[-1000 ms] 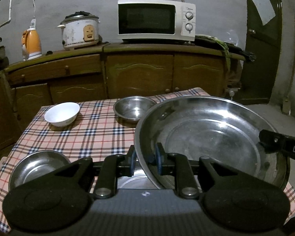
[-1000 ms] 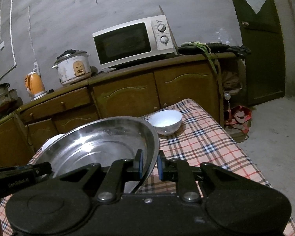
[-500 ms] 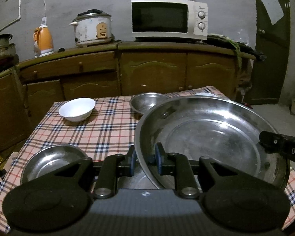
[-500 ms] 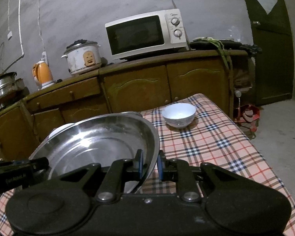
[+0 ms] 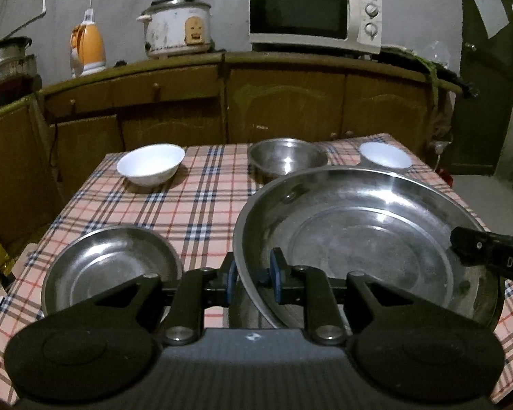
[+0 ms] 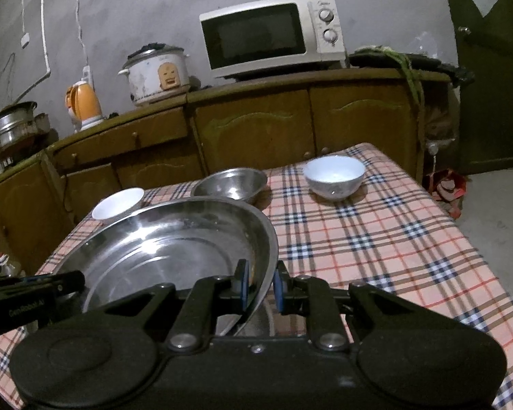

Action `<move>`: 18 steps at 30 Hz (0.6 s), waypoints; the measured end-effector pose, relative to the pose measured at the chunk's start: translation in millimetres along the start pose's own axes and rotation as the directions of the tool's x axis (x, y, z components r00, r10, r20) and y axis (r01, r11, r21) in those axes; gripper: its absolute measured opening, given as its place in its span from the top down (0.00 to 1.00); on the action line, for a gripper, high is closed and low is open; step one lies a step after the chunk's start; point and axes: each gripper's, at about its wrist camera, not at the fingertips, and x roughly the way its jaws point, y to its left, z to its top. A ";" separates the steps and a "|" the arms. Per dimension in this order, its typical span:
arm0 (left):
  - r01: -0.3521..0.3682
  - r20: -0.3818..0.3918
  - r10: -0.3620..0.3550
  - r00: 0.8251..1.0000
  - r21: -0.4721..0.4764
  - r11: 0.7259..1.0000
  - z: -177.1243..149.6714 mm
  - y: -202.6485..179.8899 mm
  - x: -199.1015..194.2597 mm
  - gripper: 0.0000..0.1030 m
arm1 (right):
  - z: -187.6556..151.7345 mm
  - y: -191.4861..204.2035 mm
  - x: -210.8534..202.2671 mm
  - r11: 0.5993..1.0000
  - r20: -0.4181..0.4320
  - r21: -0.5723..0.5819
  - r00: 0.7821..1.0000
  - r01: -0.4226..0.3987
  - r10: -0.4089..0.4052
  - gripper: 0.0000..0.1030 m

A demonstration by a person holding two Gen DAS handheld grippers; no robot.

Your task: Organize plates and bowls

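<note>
Steel basin (image 5: pixel 366 239) clamped by left gripper (image 5: pixel 253 275), right gripper (image 6: pixel 260 285); small steel plate (image 5: pixel 109 266) only in left view.

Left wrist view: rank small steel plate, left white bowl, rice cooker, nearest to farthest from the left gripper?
1. Small steel plate: on the tablecloth just left of the left gripper, whose jaws grip the big steel plate.
2. Left white bowl: far left part of the table.
3. Rice cooker: on the counter beyond the table, against the wall.
</note>
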 end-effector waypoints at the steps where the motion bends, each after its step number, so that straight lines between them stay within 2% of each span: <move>1: 0.002 -0.007 -0.002 1.000 -0.003 1.000 -1.9 3.1 2.8 0.80 | -1.6 1.5 2.8 1.000 -0.004 -0.001 1.000 -0.004 0.004 0.80; 9: -0.014 -0.069 0.013 0.998 -0.015 1.000 -18.3 20.7 28.3 0.79 | -19.3 13.2 34.9 1.000 -0.064 0.008 0.998 -0.029 0.030 0.80; 18: -0.018 -0.114 0.018 0.993 0.006 1.000 -32.3 23.6 47.5 0.79 | -39.8 12.0 60.3 1.000 -0.126 -0.002 0.992 -0.017 0.016 0.80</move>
